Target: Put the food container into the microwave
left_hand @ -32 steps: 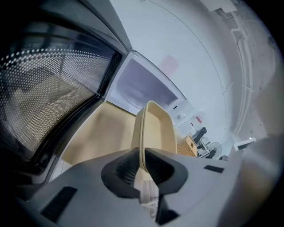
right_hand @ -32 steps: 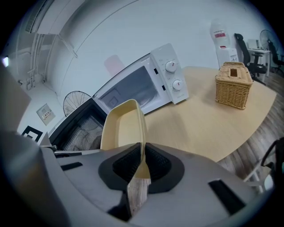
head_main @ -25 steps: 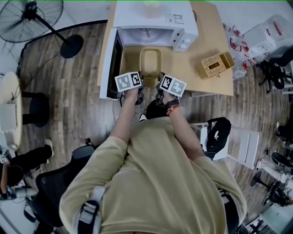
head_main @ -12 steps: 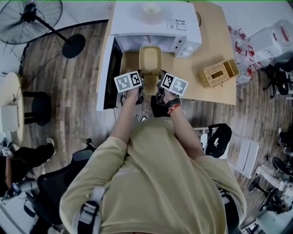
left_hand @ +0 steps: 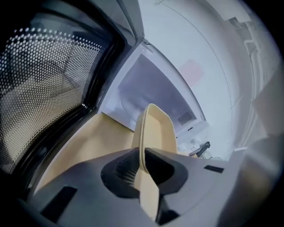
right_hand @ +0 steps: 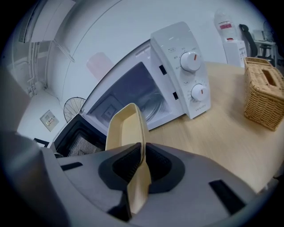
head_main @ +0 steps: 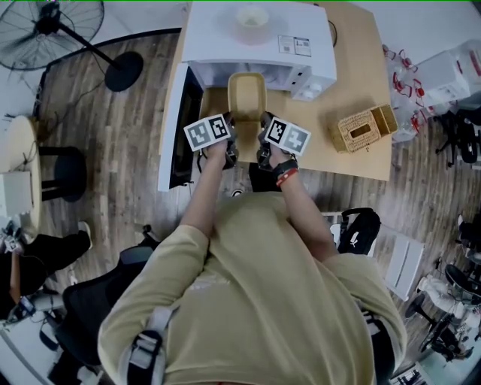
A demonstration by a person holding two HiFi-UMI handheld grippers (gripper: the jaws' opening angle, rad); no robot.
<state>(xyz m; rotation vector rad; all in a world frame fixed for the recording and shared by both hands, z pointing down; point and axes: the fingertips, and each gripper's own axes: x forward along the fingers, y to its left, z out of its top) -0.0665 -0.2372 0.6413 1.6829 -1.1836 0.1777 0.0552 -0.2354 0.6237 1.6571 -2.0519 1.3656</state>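
Left claw (left_hand: 141, 165) is clamped shut on the near-left rim of the food container (head_main: 246, 96), and the right claw (right_hand: 142, 163) is clamped on its near-right rim. Held between them, the container hangs above the bench (head_main: 361, 53) near its left edge, its far end at the open mouth of the microwave (head_main: 259, 34) in the far left corner.

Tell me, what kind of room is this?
Probably an office or lab workroom, not a home kitchen: the white microwave sits on a wooden table, with a pedestal fan and a black office chair nearby.
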